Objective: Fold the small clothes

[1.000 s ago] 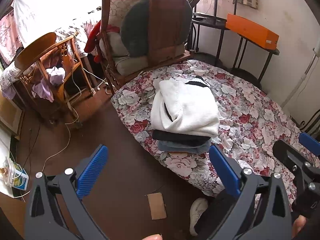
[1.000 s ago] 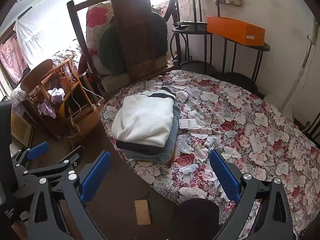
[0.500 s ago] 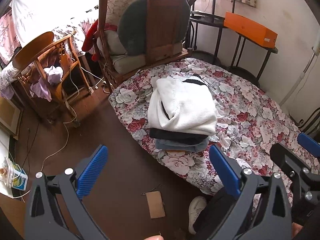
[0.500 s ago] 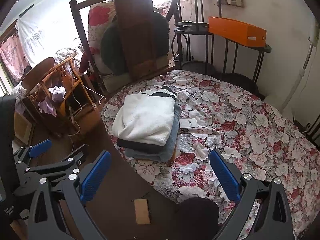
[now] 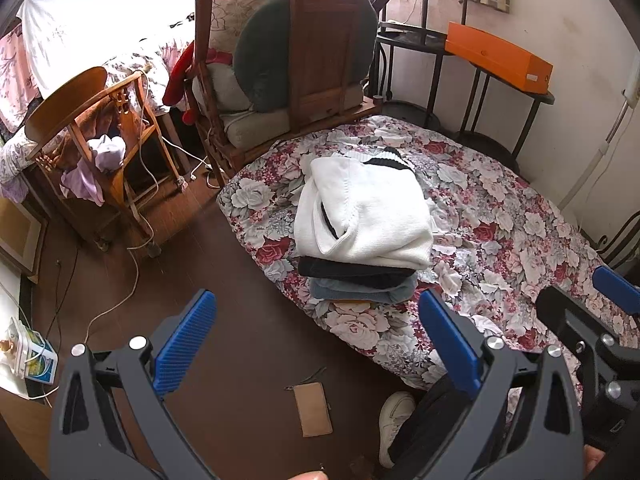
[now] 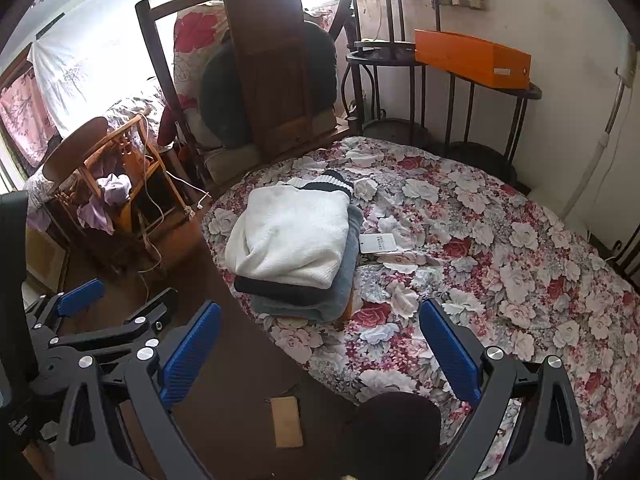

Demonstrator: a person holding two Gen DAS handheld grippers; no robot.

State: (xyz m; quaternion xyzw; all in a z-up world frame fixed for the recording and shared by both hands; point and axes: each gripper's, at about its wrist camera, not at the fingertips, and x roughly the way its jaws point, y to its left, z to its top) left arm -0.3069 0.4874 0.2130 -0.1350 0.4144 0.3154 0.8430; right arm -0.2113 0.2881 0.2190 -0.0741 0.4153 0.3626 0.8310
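Left gripper [image 5: 316, 338]: jaws spread wide, empty, above the floor by the bed edge.
Right gripper [image 6: 320, 342]: likewise agape, empty.
Folded stack [image 6: 294, 254]: white sweater [image 5: 366, 216] on top, resting on the floral bedspread [image 6: 500, 248].
Change: the left view has drifted slightly back from the stack (folding appears finished).

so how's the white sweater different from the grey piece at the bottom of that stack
The white sweater lies on top of the stack, fully in view; the grey piece sits lowest, showing only its edges. The sweater looks thick, knitted, with a dark striped band at its far end; the grey piece looks plain. The grey piece sticks out past the sweater on the right. Both are folded, on the floral bedspread.
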